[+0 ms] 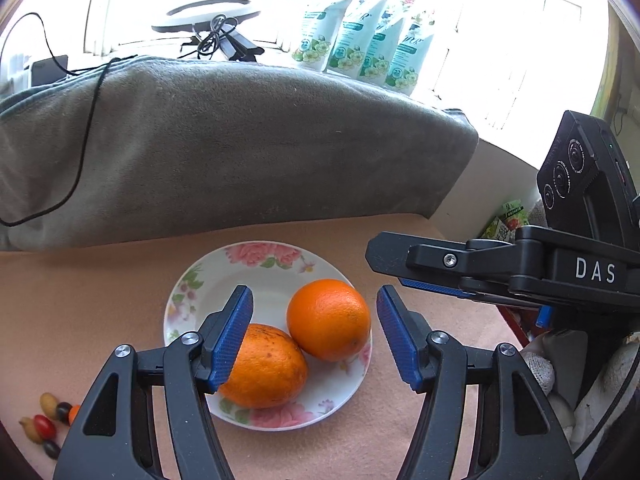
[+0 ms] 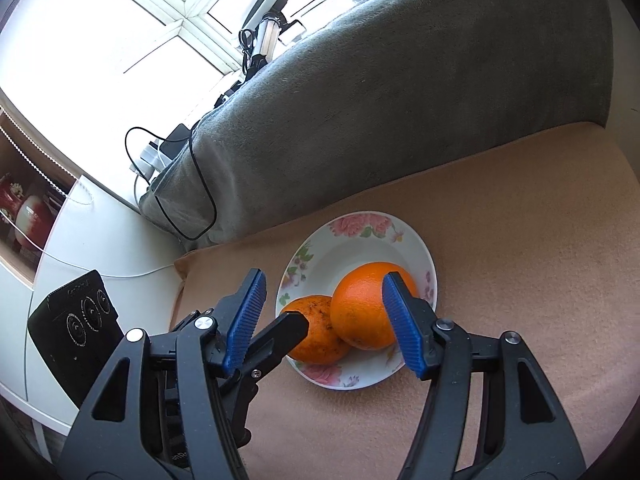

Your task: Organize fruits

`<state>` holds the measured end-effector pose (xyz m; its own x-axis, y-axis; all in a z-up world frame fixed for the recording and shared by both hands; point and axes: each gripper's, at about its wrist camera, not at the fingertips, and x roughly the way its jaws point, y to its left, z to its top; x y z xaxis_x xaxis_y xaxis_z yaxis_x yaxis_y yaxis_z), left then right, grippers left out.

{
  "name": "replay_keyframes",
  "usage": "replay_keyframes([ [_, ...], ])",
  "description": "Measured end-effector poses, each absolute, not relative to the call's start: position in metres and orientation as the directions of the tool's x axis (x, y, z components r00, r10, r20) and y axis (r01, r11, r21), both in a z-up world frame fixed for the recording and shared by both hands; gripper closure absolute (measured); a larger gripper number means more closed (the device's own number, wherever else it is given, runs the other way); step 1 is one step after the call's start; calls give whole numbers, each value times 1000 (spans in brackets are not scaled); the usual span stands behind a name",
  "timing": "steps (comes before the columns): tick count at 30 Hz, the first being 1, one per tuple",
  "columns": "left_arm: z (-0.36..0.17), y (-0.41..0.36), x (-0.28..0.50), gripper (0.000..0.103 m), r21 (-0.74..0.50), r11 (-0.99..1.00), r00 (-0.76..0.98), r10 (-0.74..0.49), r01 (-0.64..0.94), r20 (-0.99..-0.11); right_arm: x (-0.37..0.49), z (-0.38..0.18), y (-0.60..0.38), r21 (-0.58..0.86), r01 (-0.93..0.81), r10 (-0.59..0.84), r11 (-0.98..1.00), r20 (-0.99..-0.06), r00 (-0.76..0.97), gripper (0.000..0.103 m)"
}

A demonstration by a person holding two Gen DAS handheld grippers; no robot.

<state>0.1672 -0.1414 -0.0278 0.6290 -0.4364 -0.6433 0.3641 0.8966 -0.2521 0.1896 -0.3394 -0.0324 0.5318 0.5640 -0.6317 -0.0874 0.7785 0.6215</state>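
Both grippers, left (image 1: 316, 336) and right (image 2: 324, 320), tilt downward, jaws apart, empty.
Two oranges (image 1: 329, 319) sit touching in a floral plate (image 1: 256, 256) just beyond their fingertips.

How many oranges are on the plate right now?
2, both on the floral plate: a bright orange and a duller, speckled orange, touching each other. None seem hidden.

Left gripper (image 1: 314, 336): tilted downward, jaws apart, blue pads (image 1: 230, 338) gripping nothing. Right gripper (image 2: 322, 322): likewise tilted downward, jaws apart, pads (image 2: 404, 326) clear of contact. The two stand close side by side, the right one's fingers reaching across ahead of the left. A white-gloved hand (image 1: 540, 372) shows beneath the right gripper.
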Motion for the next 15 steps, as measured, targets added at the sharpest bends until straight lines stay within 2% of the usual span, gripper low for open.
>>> replay_keyframes([
  [12, -1, -87, 141, 39, -244, 919, 707, -394, 309, -587, 162, -17, -321, 554, -142, 525, 820, -631, 571, 39],
  [14, 2, -77, 135, 38, -238, 923, 715, -385, 302, -583, 158, -15, -314, 538, -158, 521, 828, -635, 571, 27],
  [15, 3, -72, 132, 38, -232, 926, 721, -379, 299, -580, 155, -14, -311, 526, -168, 516, 834, -634, 575, 25],
])
